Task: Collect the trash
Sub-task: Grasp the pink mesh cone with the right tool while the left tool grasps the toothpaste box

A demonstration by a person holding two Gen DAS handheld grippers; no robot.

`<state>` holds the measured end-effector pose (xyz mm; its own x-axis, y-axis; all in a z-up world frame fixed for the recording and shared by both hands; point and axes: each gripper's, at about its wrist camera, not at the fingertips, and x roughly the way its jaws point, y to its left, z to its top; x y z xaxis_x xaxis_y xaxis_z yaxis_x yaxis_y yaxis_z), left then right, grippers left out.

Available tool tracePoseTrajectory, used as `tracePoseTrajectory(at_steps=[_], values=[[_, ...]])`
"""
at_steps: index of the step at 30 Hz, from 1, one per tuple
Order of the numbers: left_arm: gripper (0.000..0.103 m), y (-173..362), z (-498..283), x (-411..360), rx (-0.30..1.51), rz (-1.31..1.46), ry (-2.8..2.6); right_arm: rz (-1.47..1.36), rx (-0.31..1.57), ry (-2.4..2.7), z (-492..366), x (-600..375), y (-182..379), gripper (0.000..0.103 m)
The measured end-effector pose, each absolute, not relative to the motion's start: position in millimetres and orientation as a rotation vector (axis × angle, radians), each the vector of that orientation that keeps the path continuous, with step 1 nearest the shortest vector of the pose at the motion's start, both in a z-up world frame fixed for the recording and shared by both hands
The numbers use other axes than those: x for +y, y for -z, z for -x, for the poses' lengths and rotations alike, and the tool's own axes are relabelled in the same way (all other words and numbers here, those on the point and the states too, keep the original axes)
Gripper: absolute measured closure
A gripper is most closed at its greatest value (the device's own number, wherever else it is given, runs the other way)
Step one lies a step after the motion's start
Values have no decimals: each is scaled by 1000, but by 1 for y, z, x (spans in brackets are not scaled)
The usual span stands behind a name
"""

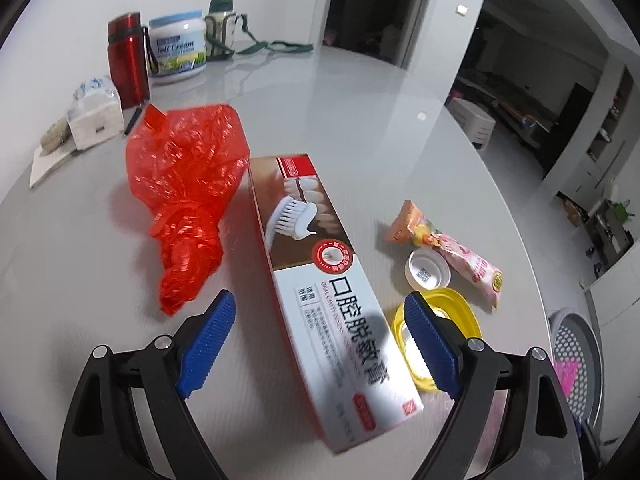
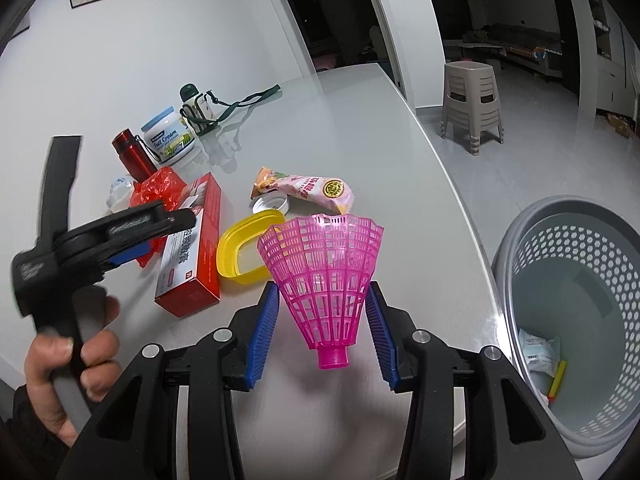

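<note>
My right tongs [image 2: 320,332] are closed on one pink plastic shuttlecock skirt [image 2: 322,272], blue pads pressing its sides, narrow cap end toward the camera at lower centre of the frame, lifted above the counter [image 2: 360,120]. My left tongs [image 1: 320,336] are spread wide and hold nothing; they hover over the near end of one red-and-white toothpaste box [image 1: 320,264] at centre frame.

On the counter I count one crumpled red plastic bag [image 1: 188,192] left of the box, one yellow lid [image 1: 440,336] partly behind the pad on the right of the frame, one white cap [image 1: 427,270] just above it, and one pink snack wrapper [image 1: 452,248] touching that cap.

One grey perforated basket [image 2: 576,320] sits off the counter edge at lower right, with some scraps inside.

In the right wrist view my left hand [image 2: 76,368] grips the handle at lower left, fingers curled round it.

Far upper left stand one red flask [image 1: 127,60], one cream tub [image 1: 178,48] and one green bottle [image 1: 220,24].
</note>
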<state>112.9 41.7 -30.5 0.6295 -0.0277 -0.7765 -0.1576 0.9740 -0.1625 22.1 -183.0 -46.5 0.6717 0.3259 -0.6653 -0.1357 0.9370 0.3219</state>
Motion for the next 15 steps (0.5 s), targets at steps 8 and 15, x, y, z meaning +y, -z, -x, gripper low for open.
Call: tracePoseTrajectory(at_steps=[8, 15], values=[[24, 42, -128, 28, 923, 145, -151, -301, 778, -259, -19, -201, 48, 60], [35, 44, -121, 38, 935, 126, -149, -310, 767, -257, -14, -205, 46, 60]])
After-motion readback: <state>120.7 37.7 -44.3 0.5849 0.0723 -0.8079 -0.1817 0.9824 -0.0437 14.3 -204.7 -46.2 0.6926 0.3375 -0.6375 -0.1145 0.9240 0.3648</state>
